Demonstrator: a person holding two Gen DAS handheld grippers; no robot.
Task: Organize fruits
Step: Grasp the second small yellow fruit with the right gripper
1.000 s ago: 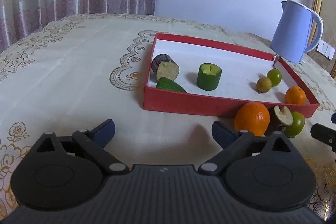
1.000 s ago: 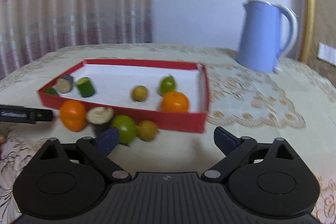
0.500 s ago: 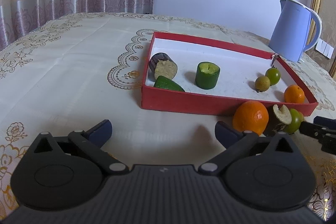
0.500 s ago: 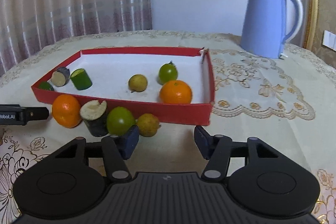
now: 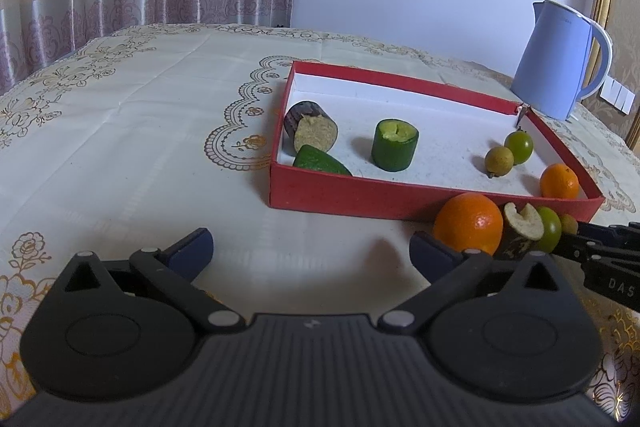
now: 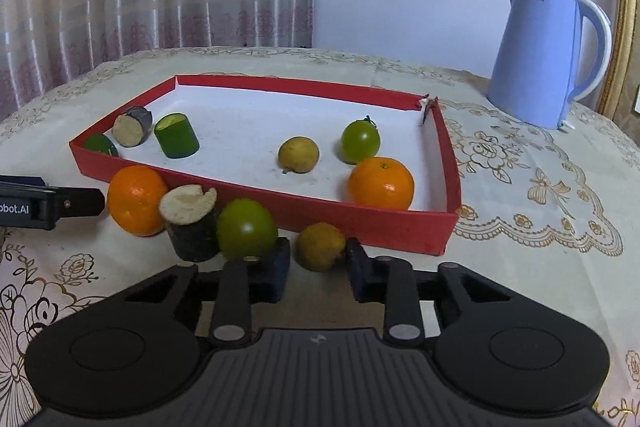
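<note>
My right gripper [image 6: 318, 263] is shut on a small yellow-brown fruit [image 6: 320, 245] that lies on the tablecloth just in front of the red box [image 6: 360, 219]. Left of it on the cloth sit a green fruit [image 6: 246, 227], a dark cut piece [image 6: 192, 219] and an orange [image 6: 136, 199]. Inside the box are an orange [image 6: 380, 183], a green fruit [image 6: 360, 141], a yellow fruit [image 6: 298, 155] and three cut pieces at the left end. My left gripper [image 5: 312, 247] is open and empty over the cloth, left of the orange [image 5: 468, 223].
A light blue kettle [image 6: 548, 55] stands on the table behind the box's right corner. A curtain and a wall close off the back. The table's edge runs along the left of the left wrist view.
The right gripper moved forward and its fingers shut onto the small yellow-brown fruit. The left gripper stayed where it was, open.
</note>
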